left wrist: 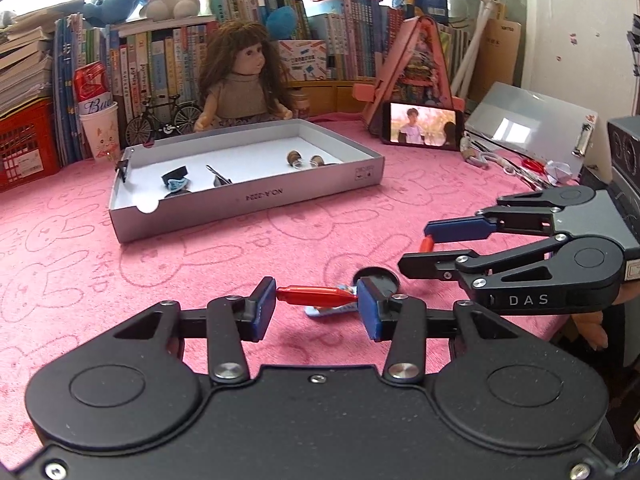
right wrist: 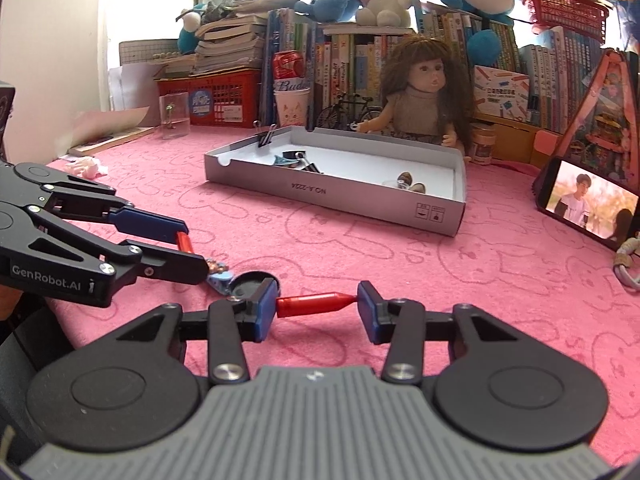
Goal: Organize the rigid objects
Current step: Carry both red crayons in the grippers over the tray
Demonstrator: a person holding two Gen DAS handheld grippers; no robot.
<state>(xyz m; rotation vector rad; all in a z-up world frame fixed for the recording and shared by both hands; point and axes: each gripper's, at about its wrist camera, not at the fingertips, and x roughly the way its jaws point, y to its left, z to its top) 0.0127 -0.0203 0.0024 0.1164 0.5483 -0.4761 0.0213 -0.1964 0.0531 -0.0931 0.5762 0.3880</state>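
Observation:
Two red pen-like sticks are in play. My left gripper [left wrist: 317, 305] is shut on one red stick [left wrist: 316, 295], held lengthwise between its blue pads; it also shows in the right wrist view [right wrist: 188, 246]. My right gripper [right wrist: 317, 305] is shut on the other red stick [right wrist: 314, 305], and appears in the left wrist view [left wrist: 424, 249]. A black round lid [left wrist: 378, 278] and a small blue charm [right wrist: 220, 278] lie on the pink cloth between the grippers. The grey box tray [left wrist: 256, 204] holds several small items.
A doll [left wrist: 240, 80] sits behind the tray [right wrist: 332, 196]. A phone [left wrist: 424, 124] plays video at the right, also in the right wrist view [right wrist: 588, 204]. Books, plush toys, a red crate [left wrist: 24, 144], a cup [left wrist: 100, 128] and a clipboard [left wrist: 532, 128] line the desk.

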